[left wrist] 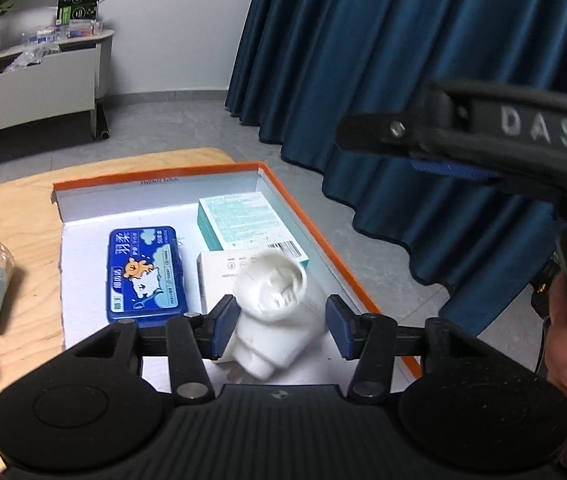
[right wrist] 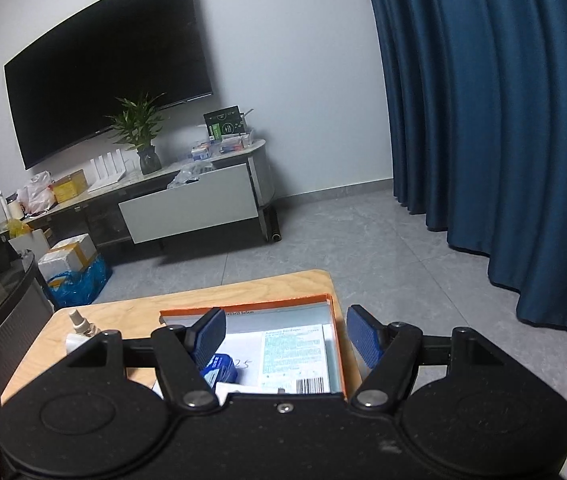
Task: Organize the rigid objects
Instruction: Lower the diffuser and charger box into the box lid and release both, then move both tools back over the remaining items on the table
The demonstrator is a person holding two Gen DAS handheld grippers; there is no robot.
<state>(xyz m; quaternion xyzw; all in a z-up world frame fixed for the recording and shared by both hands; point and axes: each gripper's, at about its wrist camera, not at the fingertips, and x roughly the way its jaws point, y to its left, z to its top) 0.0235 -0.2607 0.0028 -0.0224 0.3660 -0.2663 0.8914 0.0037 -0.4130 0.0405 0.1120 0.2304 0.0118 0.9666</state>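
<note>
Your white figurine (left wrist: 273, 312) sits between the fingers of your left gripper (left wrist: 279, 330), over the near part of the orange-rimmed box (left wrist: 279, 178) that stands on the bench (left wrist: 15, 208). It looks like plaster or hard resin: stiff and light, but smooth, rounded and likely to chip if it drops onto the card floor. The head is broad and the body narrows toward the base, so you would do best to take it across the body just under the head, where the sides are nearly parallel and the pads can seat flat; a hold on the curved head would tend to slide.

Your left fingers stand partly apart. The left pad (left wrist: 225, 326) looks to be touching the figurine's side, while the right pad (left wrist: 339, 330) stands clear of it with a visible gap, so it is not clamped. The figurine leans tilted and is slightly blurred; whether it rests on the box floor or against the white carton (left wrist: 219, 276) behind it cannot be told.

Your right gripper (right wrist: 283, 340) has its fingers well apart and holds nothing; it hovers above the near end of the box. Already in the box lie a blue case (left wrist: 145, 276) toward the left wall and a teal-and-white carton (left wrist: 243, 220) along the right wall.
</note>
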